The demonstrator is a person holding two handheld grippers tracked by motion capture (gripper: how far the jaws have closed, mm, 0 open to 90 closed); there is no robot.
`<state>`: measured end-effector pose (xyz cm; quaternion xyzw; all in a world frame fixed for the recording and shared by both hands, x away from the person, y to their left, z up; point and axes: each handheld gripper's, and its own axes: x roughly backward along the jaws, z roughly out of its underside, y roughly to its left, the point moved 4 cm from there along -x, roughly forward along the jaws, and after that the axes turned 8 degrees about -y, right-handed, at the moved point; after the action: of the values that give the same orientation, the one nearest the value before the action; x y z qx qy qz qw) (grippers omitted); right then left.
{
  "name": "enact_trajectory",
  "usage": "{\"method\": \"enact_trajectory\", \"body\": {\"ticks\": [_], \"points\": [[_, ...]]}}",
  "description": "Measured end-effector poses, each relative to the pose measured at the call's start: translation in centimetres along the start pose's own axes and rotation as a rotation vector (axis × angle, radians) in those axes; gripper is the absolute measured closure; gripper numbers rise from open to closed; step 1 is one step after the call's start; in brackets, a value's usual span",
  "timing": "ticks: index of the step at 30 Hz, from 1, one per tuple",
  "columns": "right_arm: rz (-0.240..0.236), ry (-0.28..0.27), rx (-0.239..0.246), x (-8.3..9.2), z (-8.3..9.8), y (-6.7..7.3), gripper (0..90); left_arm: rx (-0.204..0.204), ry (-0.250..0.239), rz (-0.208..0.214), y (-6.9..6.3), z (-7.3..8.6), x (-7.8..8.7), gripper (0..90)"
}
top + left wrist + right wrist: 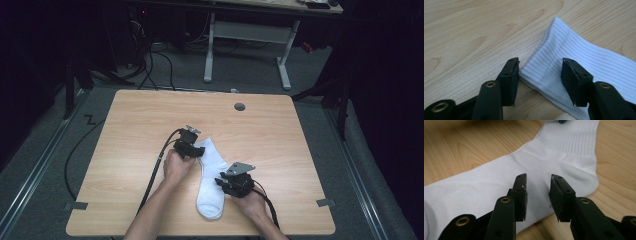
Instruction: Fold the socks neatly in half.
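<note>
A white sock lies flat on the wooden table, ribbed cuff at the far end, toe towards the front edge. My left gripper is at the cuff. In the left gripper view it stands open astride the cuff's corner: one jaw rests on bare wood beside the edge, the other over the ribbing. My right gripper is at the sock's right side near the heel. Its jaws stand a little apart just above the smooth fabric, not pinching it.
A round grommet hole sits near the table's far edge. Black cables trail from both grippers off the front. Behind the table stand a white desk frame and floor cables. Bare wood surrounds the sock on all sides.
</note>
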<state>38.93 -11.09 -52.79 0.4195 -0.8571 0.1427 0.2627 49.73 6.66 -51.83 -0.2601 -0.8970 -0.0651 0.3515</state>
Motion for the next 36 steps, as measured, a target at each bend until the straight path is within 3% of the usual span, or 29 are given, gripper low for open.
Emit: {"method": "enact_trajectory", "body": {"ticks": [6, 7, 8, 11, 14, 15, 16, 20, 26, 28, 30, 36], "points": [[0.004, 0.001, -0.002, 0.0, 0.0, 0.0, 66.7, -0.003, 0.02, 0.041, -0.1, -0.2, 0.0, 64.2], [0.005, 0.001, -0.004, 0.0, 0.0, 0.0, 66.8, 0.007, 0.023, 0.051, -0.1, -0.2, 0.0, 67.4], [0.006, 0.001, -0.005, 0.0, 0.0, 0.0, 66.7, 0.052, 0.03, 0.076, 0.2, -0.3, 0.0, 68.6], [0.008, -0.002, -0.008, 0.0, 0.0, 0.0, 66.8, 0.084, 0.035, 0.099, 0.5, -0.3, 0.1, 71.8], [0.012, -0.005, -0.011, 0.0, 0.1, 0.1, 66.9, 0.118, 0.019, 0.129, 0.8, -0.2, 0.3, 74.1], [0.011, -0.004, -0.011, 0.0, 0.1, 0.1, 66.9, 0.153, -0.004, 0.156, 1.1, -0.3, 0.5, 74.5], [0.012, -0.005, -0.011, 0.0, 0.1, 0.1, 67.0, 0.159, -0.018, 0.164, 1.1, -0.5, 0.7, 74.7], [0.018, -0.003, -0.013, -0.1, 0.0, -0.1, 67.1, 0.141, -0.058, 0.181, 1.0, -1.1, 1.6, 75.0], [0.036, 0.007, -0.027, -0.6, -0.4, -0.4, 67.1, 0.091, -0.165, 0.236, 0.4, -2.7, 4.3, 74.8], [0.043, -0.003, -0.036, -0.8, -0.5, -0.6, 67.2, 0.081, -0.175, 0.244, 0.3, -2.8, 4.7, 74.9], [0.051, -0.006, -0.051, -1.0, -0.6, -0.7, 67.4, 0.044, -0.193, 0.266, 0.1, -2.9, 5.7, 75.1], [0.075, 0.015, -0.057, -1.8, -1.3, -1.2, 67.5, 0.016, -0.233, 0.307, -0.3, -2.9, 7.1, 75.7]]}}
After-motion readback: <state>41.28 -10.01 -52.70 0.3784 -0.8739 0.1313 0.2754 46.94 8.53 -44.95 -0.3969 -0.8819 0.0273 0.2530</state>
